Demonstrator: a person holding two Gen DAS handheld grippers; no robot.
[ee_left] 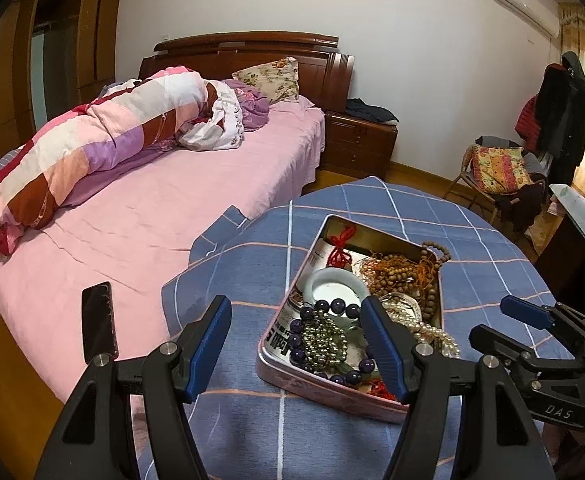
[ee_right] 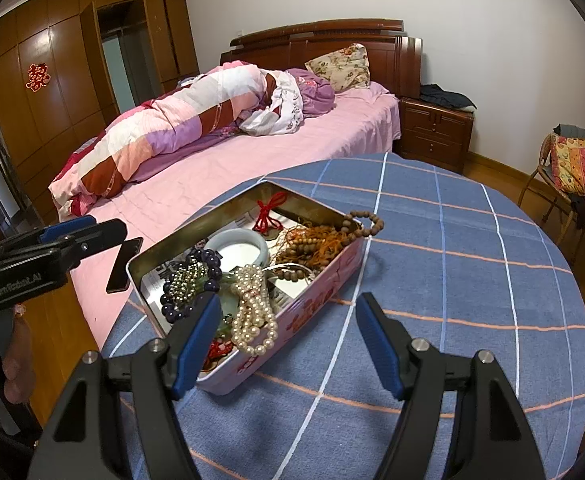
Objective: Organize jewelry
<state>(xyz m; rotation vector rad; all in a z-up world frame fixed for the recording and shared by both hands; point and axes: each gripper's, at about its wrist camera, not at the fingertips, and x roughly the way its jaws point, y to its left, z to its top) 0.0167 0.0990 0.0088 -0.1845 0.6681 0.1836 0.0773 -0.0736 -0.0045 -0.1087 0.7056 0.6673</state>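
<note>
I hold 2 grippers: the left gripper and right gripper are both spread wide, holding nothing. The jewelry tin sits on the bench. The pearl necklace hangs over its edge, so a clumsy grab could drag tangled beads out.

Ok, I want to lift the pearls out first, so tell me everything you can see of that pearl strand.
The pearl strand is a string of cream, glossy round beads, looped over itself in a loose pile. It lies at the near end of the open metal tin, partly draped onto the rim. It rests on other jewelry, beside the gold bead bracelet. Neither tool touches it. Its clasp is not visible.
</note>
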